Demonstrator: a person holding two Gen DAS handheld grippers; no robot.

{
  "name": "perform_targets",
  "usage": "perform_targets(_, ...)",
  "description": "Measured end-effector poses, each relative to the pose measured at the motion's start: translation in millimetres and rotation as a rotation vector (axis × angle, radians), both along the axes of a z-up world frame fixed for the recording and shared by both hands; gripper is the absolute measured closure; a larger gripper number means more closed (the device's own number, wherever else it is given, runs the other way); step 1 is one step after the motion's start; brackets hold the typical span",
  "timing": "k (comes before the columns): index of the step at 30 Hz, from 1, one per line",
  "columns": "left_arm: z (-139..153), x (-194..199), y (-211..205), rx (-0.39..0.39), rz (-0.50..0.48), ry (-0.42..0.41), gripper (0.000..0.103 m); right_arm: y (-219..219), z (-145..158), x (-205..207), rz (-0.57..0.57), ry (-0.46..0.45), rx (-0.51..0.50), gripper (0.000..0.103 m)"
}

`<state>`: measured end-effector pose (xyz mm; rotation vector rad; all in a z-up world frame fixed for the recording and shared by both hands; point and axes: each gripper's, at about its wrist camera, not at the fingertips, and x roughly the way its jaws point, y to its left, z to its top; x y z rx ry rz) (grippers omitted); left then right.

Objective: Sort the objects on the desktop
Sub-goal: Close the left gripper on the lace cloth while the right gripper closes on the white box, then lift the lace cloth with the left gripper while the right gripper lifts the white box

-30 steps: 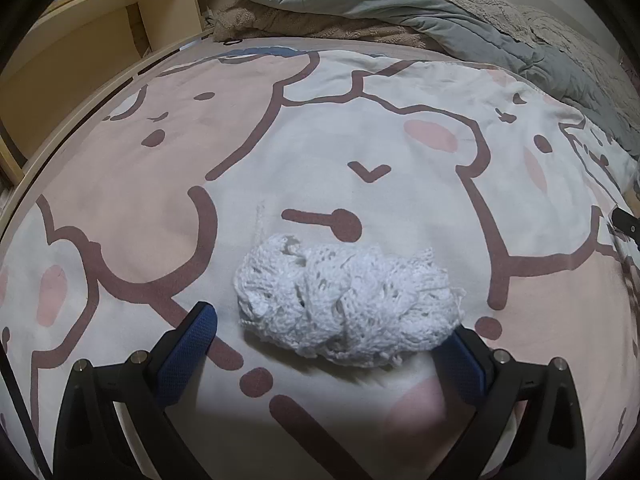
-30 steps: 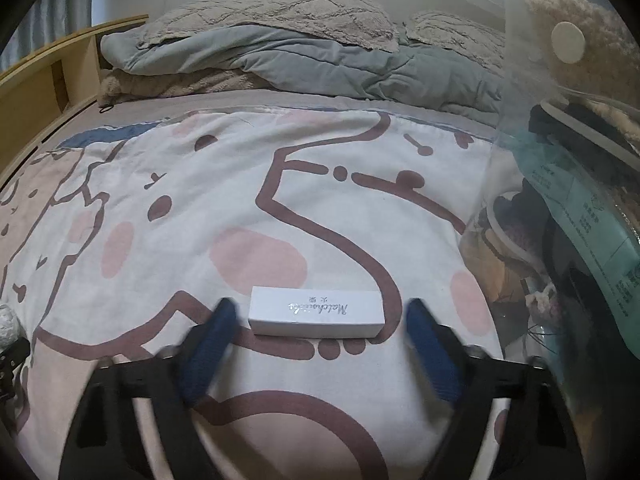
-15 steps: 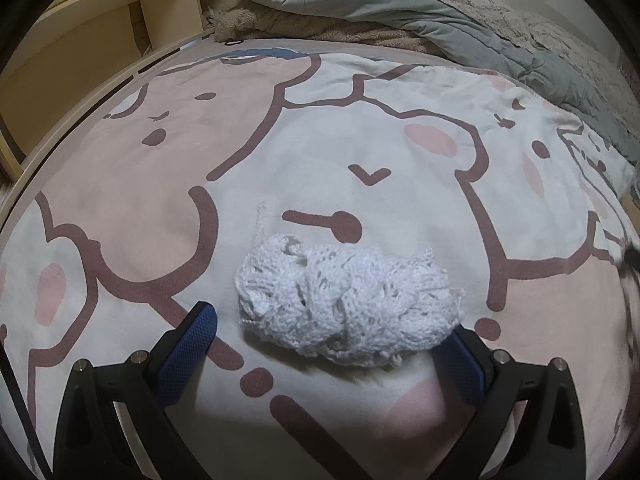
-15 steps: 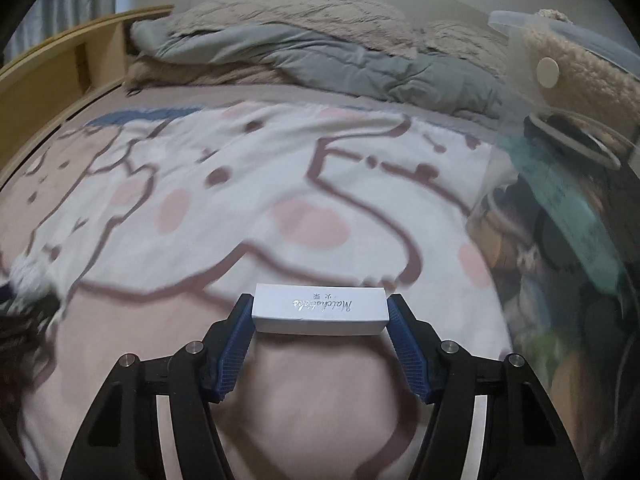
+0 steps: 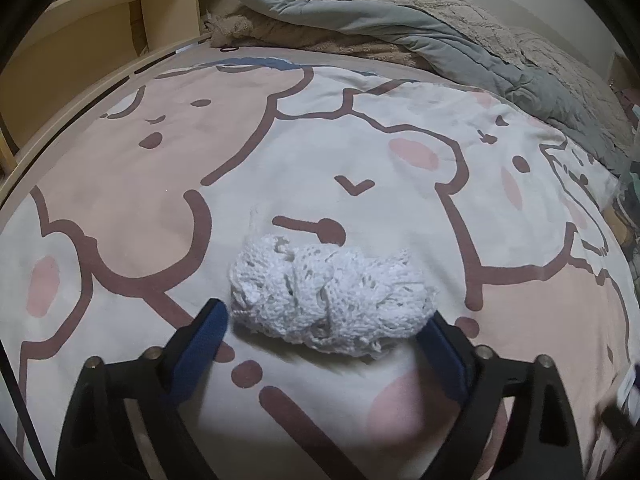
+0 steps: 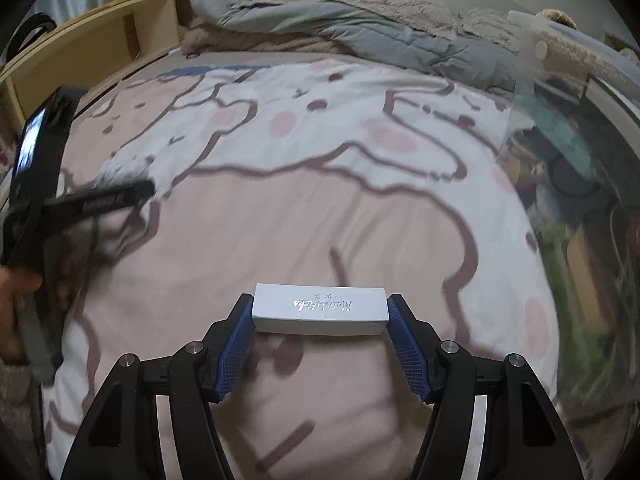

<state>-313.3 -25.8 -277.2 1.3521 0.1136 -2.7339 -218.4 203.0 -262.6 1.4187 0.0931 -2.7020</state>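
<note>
- Since a second ago the right gripper (image 6: 321, 312) has gone from spread wide around the white box (image 6: 321, 314) to pinching it by its two short ends, and the box now hangs above the bedspread (image 6: 304, 216), with the blurred cloth well below it.
- Blue pads (image 6: 236, 344) press flat against each end of the box; its long side runs across the view and its silver lettering reads upside down.
- Nothing has shifted on the left side: the left gripper (image 5: 327, 322) sits as it did, fingers spread, low over the bedspread (image 5: 160, 184).
- Its left pad (image 5: 202, 340) stands just beside the near left edge of the white knitted bundle (image 5: 330, 298); the right pad (image 5: 440, 354) is at the bundle's near right edge, and whether it touches cannot be told.
- The knitted bundle lies crumpled on the bedspread, on the white bear face just below its brown nose line.
- From the right camera the left gripper (image 6: 116, 196) shows blurred at the far left, with a bit of the white knit by its tip.
- A clear plastic bin (image 6: 580, 152) full of mixed things stands along the right edge of the bed, to the right of the held box.
- A grey quilt (image 5: 420, 36) is heaped at the head of the bed, with a wooden shelf (image 5: 100, 32) along the left side.
</note>
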Motion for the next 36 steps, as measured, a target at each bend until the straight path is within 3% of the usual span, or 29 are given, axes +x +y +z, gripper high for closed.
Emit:
perform_targets(7, 5, 5, 4, 0.005, -0.014, 0.000, 0.025, -4, -7, 16, 0.004, 0.011, -0.004, 0.036)
perform_targets(14, 23, 36, 24, 0.065, -0.127, -0.015, 0.026, 6, -14, 11, -0.021, -0.019, -0.096, 0.037)
perform_targets(20, 35, 80, 43, 0.046, -0.233, -0.062, 0.026, 3, -14, 15, -0.012, -0.016, -0.111, 0.037)
perform_targets(29, 19, 125, 59, 0.107, -0.240, -0.149, 0.026, 2, -12, 18, -0.003, -0.019, -0.122, 0.037)
perform_targets(32, 17, 129, 61, 0.102, -0.226, -0.136, 0.024, 2, -12, 18, 0.002, -0.020, -0.123, 0.036)
perform_targets(36, 18, 127, 59, 0.164, -0.220, -0.142, 0.011, 4, -10, 16, -0.009, -0.019, -0.142, 0.036)
